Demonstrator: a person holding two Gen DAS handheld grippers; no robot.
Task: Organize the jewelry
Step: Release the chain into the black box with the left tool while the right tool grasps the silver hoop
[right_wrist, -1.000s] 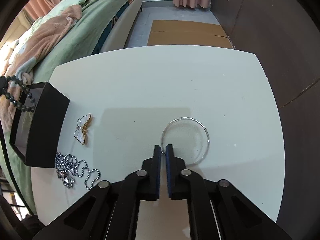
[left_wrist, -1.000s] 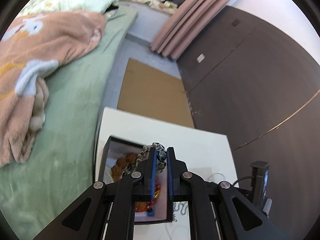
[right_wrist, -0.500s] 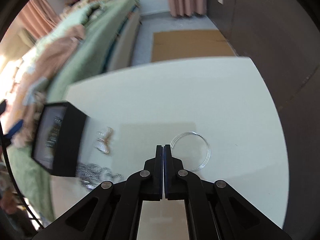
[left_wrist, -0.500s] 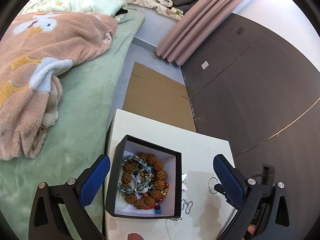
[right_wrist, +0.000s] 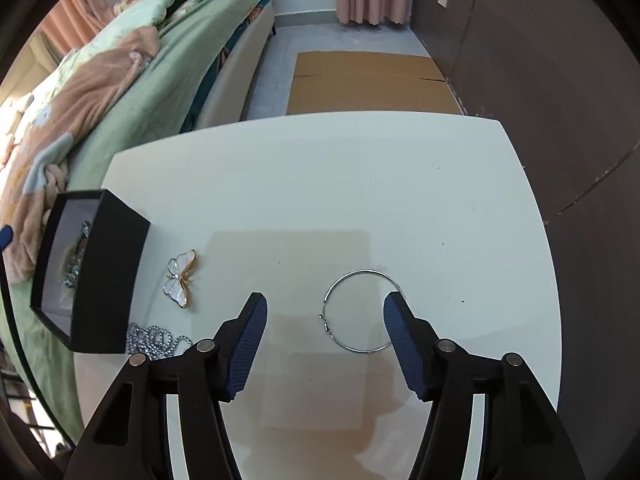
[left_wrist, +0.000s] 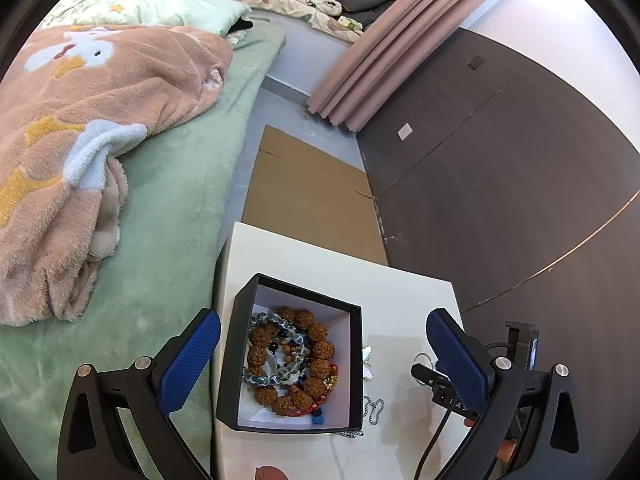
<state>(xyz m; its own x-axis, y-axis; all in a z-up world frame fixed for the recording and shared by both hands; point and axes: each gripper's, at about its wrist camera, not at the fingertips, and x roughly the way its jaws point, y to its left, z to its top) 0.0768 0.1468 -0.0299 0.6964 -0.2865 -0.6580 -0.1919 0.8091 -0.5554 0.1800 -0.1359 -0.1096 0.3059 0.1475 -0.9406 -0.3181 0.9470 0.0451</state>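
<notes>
A second ago my left tool pinched a bead bracelet; now it gapes wide above the black box, the bracelet lying inside. My right tool, just opening, points steeply down at the counter, the hoop beneath it untouched. Butterfly brooch at nine o'clock, ball chain beside the box
</notes>
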